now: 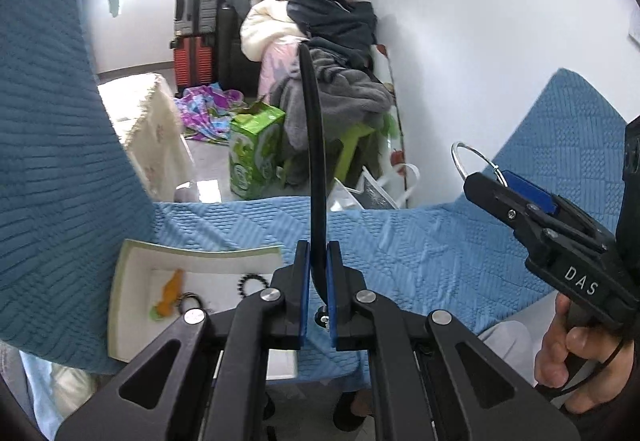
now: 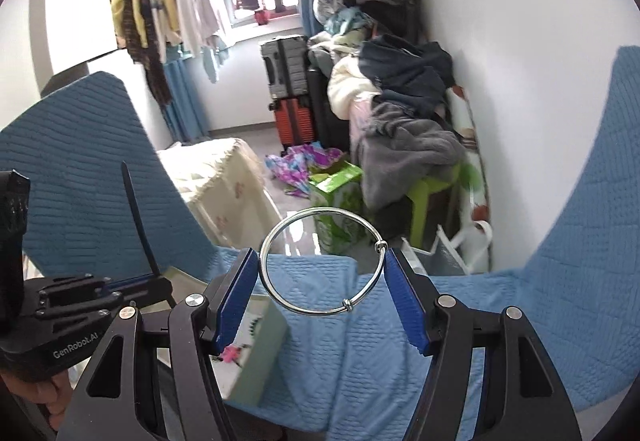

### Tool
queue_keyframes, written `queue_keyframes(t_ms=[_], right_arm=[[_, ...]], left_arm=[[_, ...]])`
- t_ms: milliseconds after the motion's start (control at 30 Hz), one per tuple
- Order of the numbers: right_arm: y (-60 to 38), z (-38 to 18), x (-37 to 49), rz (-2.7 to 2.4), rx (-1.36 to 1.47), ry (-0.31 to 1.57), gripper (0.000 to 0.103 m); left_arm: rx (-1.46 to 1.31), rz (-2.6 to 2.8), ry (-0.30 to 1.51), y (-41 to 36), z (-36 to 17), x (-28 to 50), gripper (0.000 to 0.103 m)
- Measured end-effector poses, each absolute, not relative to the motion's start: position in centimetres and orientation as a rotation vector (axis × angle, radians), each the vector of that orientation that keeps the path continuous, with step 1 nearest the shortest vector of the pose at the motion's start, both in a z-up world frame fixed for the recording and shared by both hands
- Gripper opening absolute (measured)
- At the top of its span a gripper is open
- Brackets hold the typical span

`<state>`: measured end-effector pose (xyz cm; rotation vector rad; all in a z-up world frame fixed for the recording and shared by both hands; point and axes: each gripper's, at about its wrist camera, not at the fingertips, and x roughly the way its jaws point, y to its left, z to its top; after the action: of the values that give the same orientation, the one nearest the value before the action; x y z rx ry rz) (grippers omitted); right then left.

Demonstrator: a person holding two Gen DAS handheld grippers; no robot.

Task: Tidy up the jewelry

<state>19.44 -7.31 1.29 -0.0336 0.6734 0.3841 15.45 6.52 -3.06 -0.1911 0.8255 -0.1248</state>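
My left gripper [image 1: 318,253] is shut on a thin black curved band [image 1: 314,141], which stands straight up from between its blue pads. My right gripper [image 2: 320,257] is shut on a silver bangle [image 2: 316,315]; the ring spans the gap between the pads and touches both. In the left wrist view the right gripper [image 1: 480,181] hovers at the right with the bangle [image 1: 454,157] sticking out past its tip. The right wrist view shows the left gripper [image 2: 160,281] and its black band [image 2: 138,225] low on the left. Below both lies a white tray [image 1: 132,281] with an orange piece and black bracelets.
A blue quilted cover [image 1: 400,249] spreads under both grippers. Beyond its far edge are a green carton [image 1: 256,149], stacked suitcases [image 1: 196,33], a heap of clothes [image 1: 336,25] and a white wall. A hand [image 1: 568,353] grips the right tool.
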Motion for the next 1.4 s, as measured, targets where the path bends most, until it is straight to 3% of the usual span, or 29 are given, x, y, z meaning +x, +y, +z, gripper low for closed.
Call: queue_keyframes(t_ms=[600,667,833,1167,1300,1333,1400], right_arm=[[4.4,-11.9,20.0,0.487,-0.143,0.851,0.063],[5.3,-13.6,20.2,0.503,-0.159,0.885,0.049],[6.7,-16.9,20.5,0.513,-0.172,0.927,0.047],[6.5,-17.5,20.6,0.511,-0.166,0.944,0.047],[5.6,-15.5,20.8,0.501,-0.146,0.910,0.047],[5.3,-14.8,20.7,0.499,-0.138,0.897,0.047],[4.7,-13.4,20.7,0.496,-0.123,0.878,0.047]], left_arm=[[-0.253,-0.011,0.906,15.9,-12.7,15.7,0.007],[-0.243,0.006,0.913,16.4,-13.6,15.6,0.007],[-0.267,0.011,0.955,17.6,-16.6,16.3,0.007],[-0.313,-0.006,1.018,17.8,-19.1,16.7,0.010],[-0.307,0.009,0.976,17.6,-17.4,16.4,0.050],[-0.302,0.011,0.963,17.5,-17.0,16.3,0.057],[-0.292,0.005,0.933,17.1,-15.4,15.9,0.057]])
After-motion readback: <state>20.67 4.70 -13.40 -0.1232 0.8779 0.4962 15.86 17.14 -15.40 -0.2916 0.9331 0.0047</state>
